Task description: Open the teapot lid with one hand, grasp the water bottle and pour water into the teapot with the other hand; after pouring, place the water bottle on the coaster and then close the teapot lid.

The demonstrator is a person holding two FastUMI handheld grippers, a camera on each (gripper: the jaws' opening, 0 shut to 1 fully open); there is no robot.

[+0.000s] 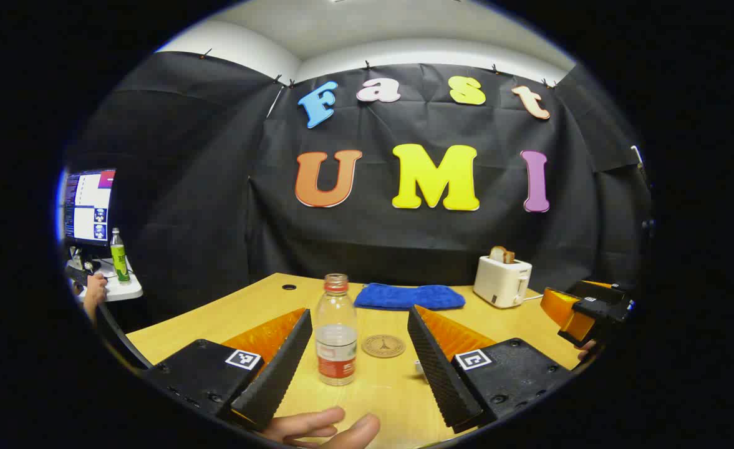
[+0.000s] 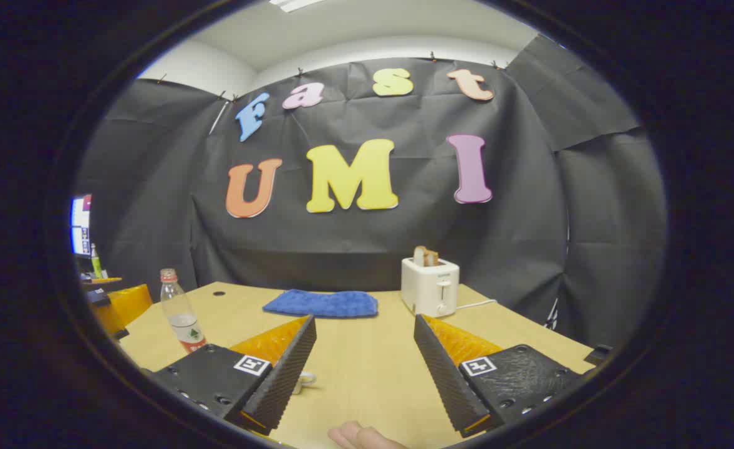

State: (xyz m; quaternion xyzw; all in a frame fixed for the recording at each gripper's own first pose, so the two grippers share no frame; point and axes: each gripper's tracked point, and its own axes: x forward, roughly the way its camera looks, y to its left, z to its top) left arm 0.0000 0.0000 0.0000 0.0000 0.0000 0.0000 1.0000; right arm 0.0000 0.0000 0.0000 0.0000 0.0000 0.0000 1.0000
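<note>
In the left gripper view, a clear plastic water bottle with a red cap and a red-and-white label band stands upright on the light wooden table. Its cap is on, and the body looks transparent above the label; how much water it holds cannot be told. It stands toward the 12 o'clock side of the gap between the left gripper's two fingers, nearer the left finger, with neither finger touching it. That gripper is spread wide and holds nothing. Just beside the bottle, at its 3 o'clock, a small round brown coaster with a dark emblem lies flat on the table, apart from the bottle. Fingertips of a hand show at 6 o'clock.

Farther back, a folded blue cloth lies toward 12 o'clock, and a white toaster with slices of bread in its slots stands at about 2 o'clock. At 3 o'clock, the orange-and-black body of the other gripper is seen near the table edge. A monitor and a green-labelled bottle are on a side desk at 9 o'clock.

In the right gripper view, the right gripper is likewise wide open and empty above bare table. The water bottle appears at 9 o'clock, well apart from the fingers.
</note>
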